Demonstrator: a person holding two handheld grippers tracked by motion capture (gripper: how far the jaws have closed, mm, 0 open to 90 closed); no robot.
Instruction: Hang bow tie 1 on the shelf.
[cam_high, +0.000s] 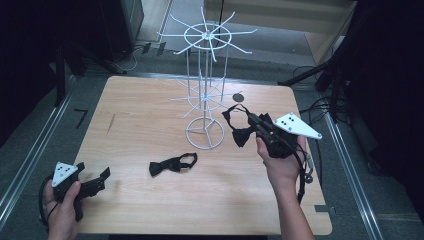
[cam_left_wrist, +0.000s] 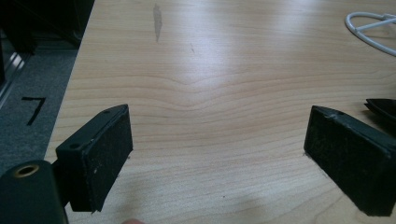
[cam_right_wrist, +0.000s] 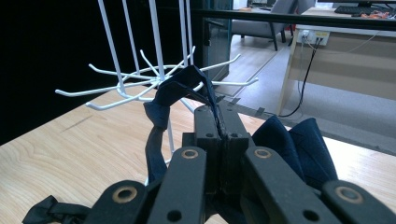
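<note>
Two bow ties are seen: one (cam_high: 242, 127) is pinched by its strap in the right gripper (cam_high: 251, 120) beside the white wire rack (cam_high: 205, 75); the other (cam_high: 172, 164) lies near centre. The left gripper (cam_high: 100, 180) is spread.

Dark bow tie (cam_high: 241, 131), strap looped, hanging beside white wire rack (cam_high: 204, 80)

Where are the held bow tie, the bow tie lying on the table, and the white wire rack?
held bow tie (cam_high: 243, 135), high view, on its bow, hanging below the jaws.
bow tie on the table (cam_high: 161, 167), high view, on its bow.
white wire rack (cam_high: 205, 132), high view, on its round base ring.
</note>
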